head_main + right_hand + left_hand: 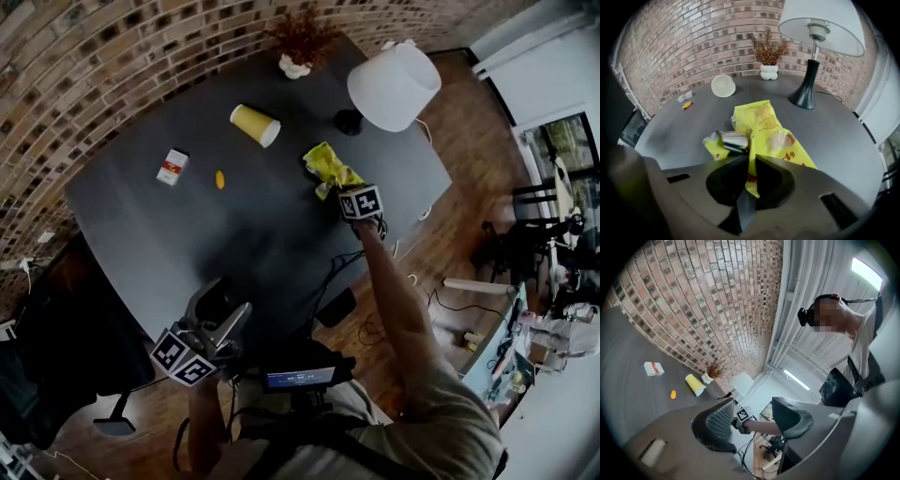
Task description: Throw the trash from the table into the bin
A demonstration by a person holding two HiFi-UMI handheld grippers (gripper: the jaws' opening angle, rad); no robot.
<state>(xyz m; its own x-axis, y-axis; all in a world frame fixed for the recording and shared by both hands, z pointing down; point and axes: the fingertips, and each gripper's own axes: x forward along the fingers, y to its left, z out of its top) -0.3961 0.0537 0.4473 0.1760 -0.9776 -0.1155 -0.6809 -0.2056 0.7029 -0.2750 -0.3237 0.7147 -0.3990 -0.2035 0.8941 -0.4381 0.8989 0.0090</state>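
A crumpled yellow snack bag (pixel 330 165) lies on the dark table (pixel 234 234) near its right edge. My right gripper (pixel 349 190) points down at it, shut on the bag's (pixel 765 125) near edge; the foil sticks up between the closed jaws (pixel 749 163). A yellow paper cup (pixel 255 124) lies on its side further back, with a small orange scrap (pixel 220 179) and a white-and-red box (pixel 172 166) to its left. My left gripper (pixel 220 323) hovers off the table's near edge, open and empty (pixel 754 420).
A white-shaded lamp (pixel 394 84) with a black base and a potted dry plant (pixel 298 49) stand at the table's far end, close behind the bag. Brick wall runs along the left. Cables and furniture clutter the wooden floor (pixel 441 272) on the right.
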